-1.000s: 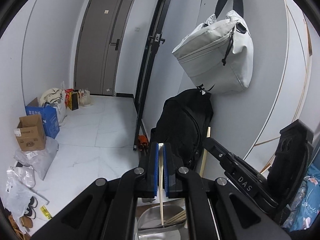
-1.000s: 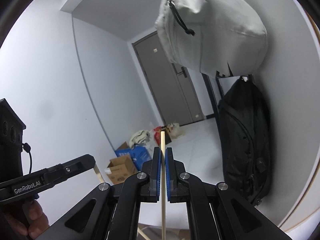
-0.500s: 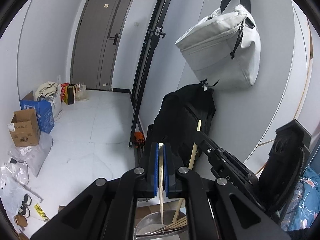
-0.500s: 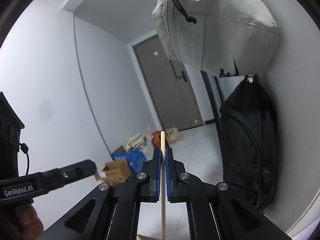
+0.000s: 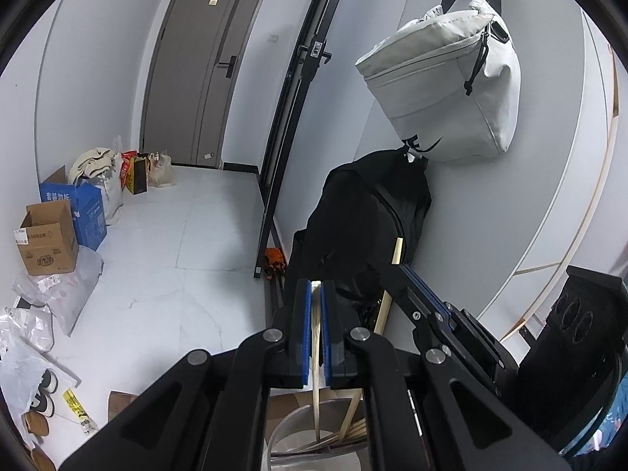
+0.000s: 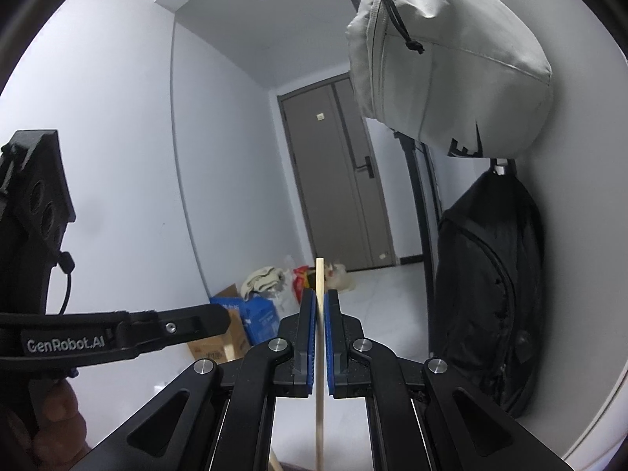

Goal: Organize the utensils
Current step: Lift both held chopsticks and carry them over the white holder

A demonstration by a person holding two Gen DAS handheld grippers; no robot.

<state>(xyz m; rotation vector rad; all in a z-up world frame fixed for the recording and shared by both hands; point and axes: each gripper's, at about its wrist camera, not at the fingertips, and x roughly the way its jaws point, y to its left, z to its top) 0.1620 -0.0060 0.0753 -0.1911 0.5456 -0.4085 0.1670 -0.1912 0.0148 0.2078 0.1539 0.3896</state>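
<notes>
Chopsticks, one in each gripper, and both stand close to upright. The right gripper (image 6: 321,337) has its blue pads clamped on a pale chopstick (image 6: 320,353) whose long axis runs straight up and down in the right wrist view, square top end poking just above the fingertips, lower part dropping out of sight below. The left gripper (image 5: 316,337) is pinched shut on another chopstick (image 5: 315,388), again near vertical, its lower end reaching down into a metal container (image 5: 290,437) below, where more chopsticks (image 5: 353,426) lean against the rim. From the left wrist view the right gripper comes in from the right, its stick tilted slightly, top end showing against a black backpack (image 5: 365,212). A grey bag (image 5: 443,94) hangs on the wall above that. Further out lie a white tiled floor (image 5: 157,259), cardboard boxes (image 5: 47,239) and a closed grey door (image 5: 200,62). In the right wrist view a hand (image 6: 47,424) grips the left gripper's handle.
</notes>
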